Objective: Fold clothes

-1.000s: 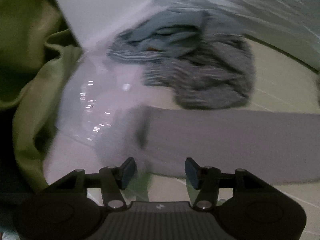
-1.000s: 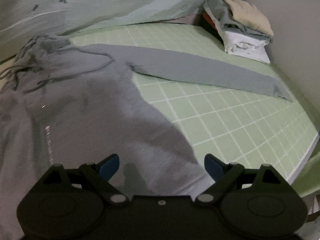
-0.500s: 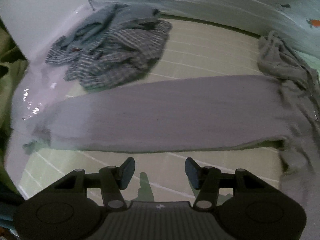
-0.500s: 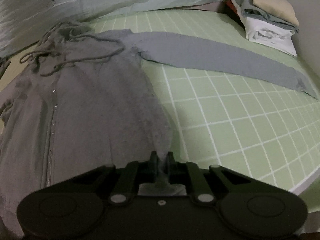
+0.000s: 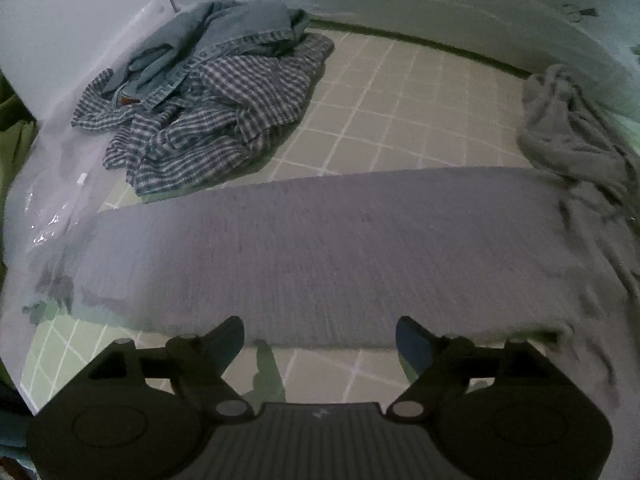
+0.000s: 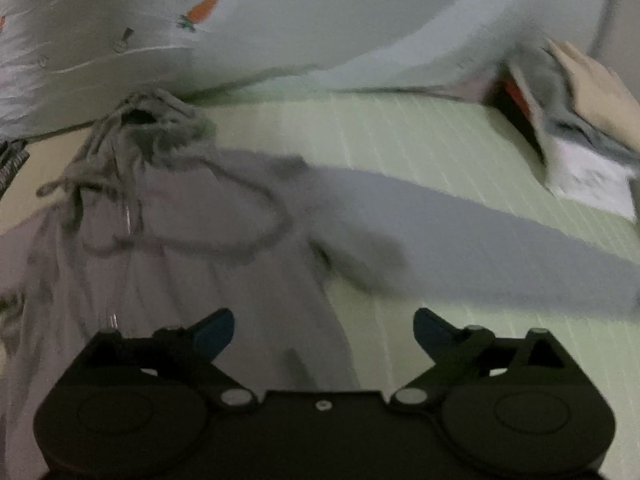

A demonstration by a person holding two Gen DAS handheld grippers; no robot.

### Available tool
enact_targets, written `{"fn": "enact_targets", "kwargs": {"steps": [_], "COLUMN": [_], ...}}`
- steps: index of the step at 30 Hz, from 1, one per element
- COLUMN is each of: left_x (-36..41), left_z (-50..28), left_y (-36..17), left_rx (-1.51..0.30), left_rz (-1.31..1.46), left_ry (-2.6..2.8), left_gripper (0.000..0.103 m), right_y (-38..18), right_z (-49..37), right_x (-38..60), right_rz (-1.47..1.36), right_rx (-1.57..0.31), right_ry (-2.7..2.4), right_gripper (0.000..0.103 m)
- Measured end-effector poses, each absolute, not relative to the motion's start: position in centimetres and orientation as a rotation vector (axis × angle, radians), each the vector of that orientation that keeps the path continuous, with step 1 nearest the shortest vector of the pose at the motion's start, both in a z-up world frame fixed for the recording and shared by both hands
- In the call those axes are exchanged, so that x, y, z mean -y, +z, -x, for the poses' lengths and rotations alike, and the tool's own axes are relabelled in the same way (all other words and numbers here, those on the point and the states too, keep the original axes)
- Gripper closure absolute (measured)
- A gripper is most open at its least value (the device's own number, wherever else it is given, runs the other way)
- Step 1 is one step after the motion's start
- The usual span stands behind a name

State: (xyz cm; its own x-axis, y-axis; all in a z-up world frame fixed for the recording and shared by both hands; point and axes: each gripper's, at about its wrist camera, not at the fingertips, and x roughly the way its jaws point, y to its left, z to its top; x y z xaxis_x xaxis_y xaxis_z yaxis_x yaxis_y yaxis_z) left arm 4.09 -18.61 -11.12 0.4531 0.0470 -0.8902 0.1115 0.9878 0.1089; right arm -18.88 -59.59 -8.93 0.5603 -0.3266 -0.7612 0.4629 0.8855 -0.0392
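A grey zip hoodie (image 6: 168,264) lies spread face up on a green checked sheet (image 6: 420,152). Its one sleeve (image 5: 320,248) stretches flat across the left wrist view, cuff at the left, the bunched hood (image 5: 568,128) at the right. The other sleeve (image 6: 500,236) runs out to the right in the right wrist view. My left gripper (image 5: 320,340) hovers just short of the sleeve's near edge; its jaws are opening, nothing between them. My right gripper (image 6: 324,332) hangs over the hoodie's body by the armpit, jaws opening wide, and holds nothing.
A heap of checked and denim clothes (image 5: 216,96) lies at the far left beside a clear plastic sheet (image 5: 44,208). A stack of folded clothes (image 6: 584,132) sits at the far right. A pale quilt with a carrot print (image 6: 200,12) runs along the back.
The right gripper shut on the hoodie's lower hem half a second ago, then let go and moved up toward the armpit. The left gripper slid right along the sleeve and spread its jaws wider.
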Motion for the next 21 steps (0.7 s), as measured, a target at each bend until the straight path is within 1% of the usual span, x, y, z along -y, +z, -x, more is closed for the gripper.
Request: {"fn": "enact_targets", "kwargs": {"steps": [7, 8, 12, 13, 14, 15, 16, 18, 19, 20, 21], "left_x": [18.7, 18.7, 18.7, 18.6, 18.5, 18.4, 18.1, 17.5, 17.2, 17.0, 17.0], "left_z": [-8.6, -9.1, -10.5, -10.6, -10.8, -11.0, -11.0, -11.1, -11.1, -11.0, -11.0], "left_y": [-12.5, -12.7, -13.0, -13.1, -13.2, -13.3, -13.4, -13.6, -13.7, -13.8, -13.8], "left_rx": [-1.133, -1.137, -1.127, -1.125, -1.126, -1.127, -1.133, -1.141, -1.144, -1.144, -1.142], "left_rz": [-0.128, -0.126, -0.112, -0.112, -0.11, -0.104, -0.082, -0.03, -0.003, 0.012, 0.01], "left_ry": [0.047, 0.056, 0.083, 0.087, 0.096, 0.103, 0.109, 0.116, 0.117, 0.116, 0.113], "left_gripper": [0.019, 0.017, 0.011, 0.007, 0.003, 0.002, 0.0, 0.0, 0.0, 0.0, 0.0], "right_y": [-8.7, -8.6, -8.6, -8.7, -9.1, -9.5, -9.8, -10.8, -11.1, -11.4, -11.7], "right_z": [7.4, 5.8, -1.5, -3.3, -4.9, -6.6, -8.2, -10.4, -10.8, -11.3, -11.8], "right_x": [61.8, 62.1, 63.7, 64.0, 63.8, 63.7, 63.6, 63.0, 63.0, 63.0, 63.1], "right_rz": [-0.195, -0.202, -0.22, -0.214, -0.191, -0.168, -0.144, -0.096, -0.072, -0.048, -0.025], "right_rx": [-0.829, -0.821, -0.82, -0.825, -0.836, -0.848, -0.859, -0.888, -0.895, -0.903, -0.91], "right_ry": [-0.346, -0.327, -0.264, -0.243, -0.219, -0.196, -0.172, -0.122, -0.116, -0.111, -0.105], "right_gripper": [0.006, 0.006, 0.007, 0.008, 0.013, 0.019, 0.022, 0.036, 0.04, 0.055, 0.086]}}
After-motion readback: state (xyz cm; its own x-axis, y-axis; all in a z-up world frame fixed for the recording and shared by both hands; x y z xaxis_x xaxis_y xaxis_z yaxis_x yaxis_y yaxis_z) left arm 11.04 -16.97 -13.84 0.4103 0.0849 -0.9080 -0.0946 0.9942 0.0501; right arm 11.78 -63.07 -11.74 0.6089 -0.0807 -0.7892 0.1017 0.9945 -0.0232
